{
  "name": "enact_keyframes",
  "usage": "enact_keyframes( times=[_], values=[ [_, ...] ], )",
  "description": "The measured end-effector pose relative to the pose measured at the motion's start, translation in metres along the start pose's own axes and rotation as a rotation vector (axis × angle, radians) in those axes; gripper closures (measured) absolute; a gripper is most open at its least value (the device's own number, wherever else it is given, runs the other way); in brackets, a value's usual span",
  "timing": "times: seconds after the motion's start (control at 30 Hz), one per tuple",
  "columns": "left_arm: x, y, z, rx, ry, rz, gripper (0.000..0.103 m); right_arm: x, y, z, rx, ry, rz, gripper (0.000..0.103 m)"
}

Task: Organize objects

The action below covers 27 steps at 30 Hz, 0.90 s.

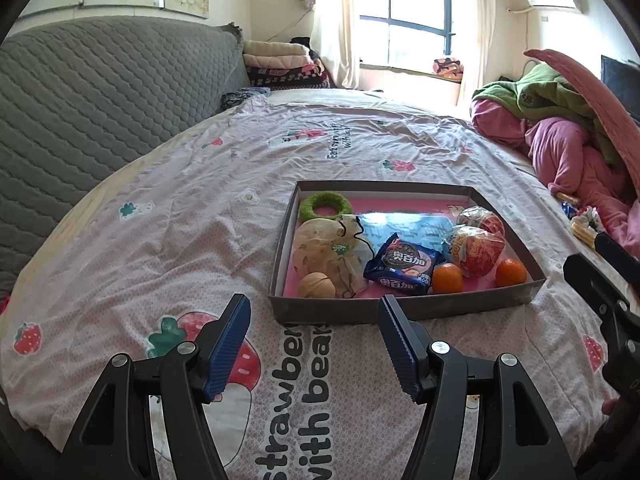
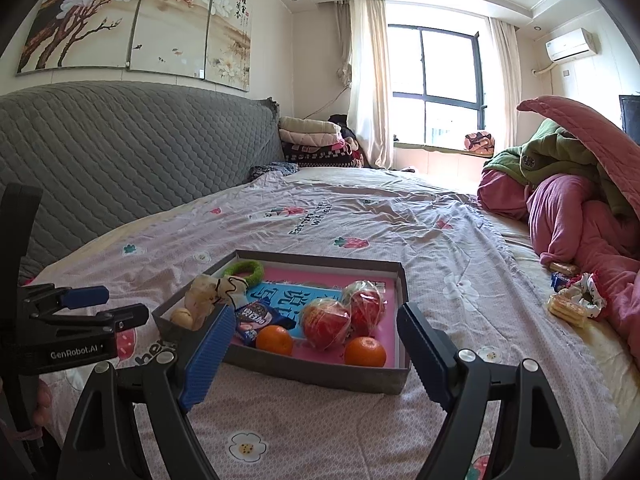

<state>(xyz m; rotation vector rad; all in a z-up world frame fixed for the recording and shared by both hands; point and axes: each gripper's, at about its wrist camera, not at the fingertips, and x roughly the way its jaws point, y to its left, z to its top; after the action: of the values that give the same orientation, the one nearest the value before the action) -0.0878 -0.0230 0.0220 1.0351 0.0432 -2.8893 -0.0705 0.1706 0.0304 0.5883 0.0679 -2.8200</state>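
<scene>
Left wrist view shows the left gripper (image 1: pixel 314 320) wide open and empty, just short of the tray (image 1: pixel 404 310) on the bed (image 1: pixel 160 240). The right gripper (image 2: pixel 314 338) gapes empty too. Soft bedding could let the tray tip, rolling an orange (image 2: pixel 365 351).

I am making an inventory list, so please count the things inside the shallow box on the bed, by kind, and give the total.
In the box:
Oranges: 2
Wrapped apples: 2
Biscuit packs: 1
Walnuts: 1
Green rings: 1
Mesh pouches: 1
Blue printed sheets: 1
Total: 9
</scene>
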Motion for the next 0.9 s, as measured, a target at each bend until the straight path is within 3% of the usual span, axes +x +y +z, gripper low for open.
enact_keyframes(
  times=[0.27, 0.4, 0.9],
  values=[
    [-0.001, 0.001, -0.01, 0.007, -0.014, 0.0, 0.035, -0.003, 0.007, -0.01, -0.011, -0.007, -0.007, 0.02],
    [-0.001, 0.002, -0.015, -0.002, -0.01, 0.0, 0.026, -0.006, 0.006, -0.014, 0.002, -0.015, -0.015, 0.02],
    [0.013, 0.015, -0.037, -0.029, 0.002, 0.034, 0.026, -0.012, 0.02, -0.037, 0.012, 0.012, -0.006, 0.02]
  ],
)
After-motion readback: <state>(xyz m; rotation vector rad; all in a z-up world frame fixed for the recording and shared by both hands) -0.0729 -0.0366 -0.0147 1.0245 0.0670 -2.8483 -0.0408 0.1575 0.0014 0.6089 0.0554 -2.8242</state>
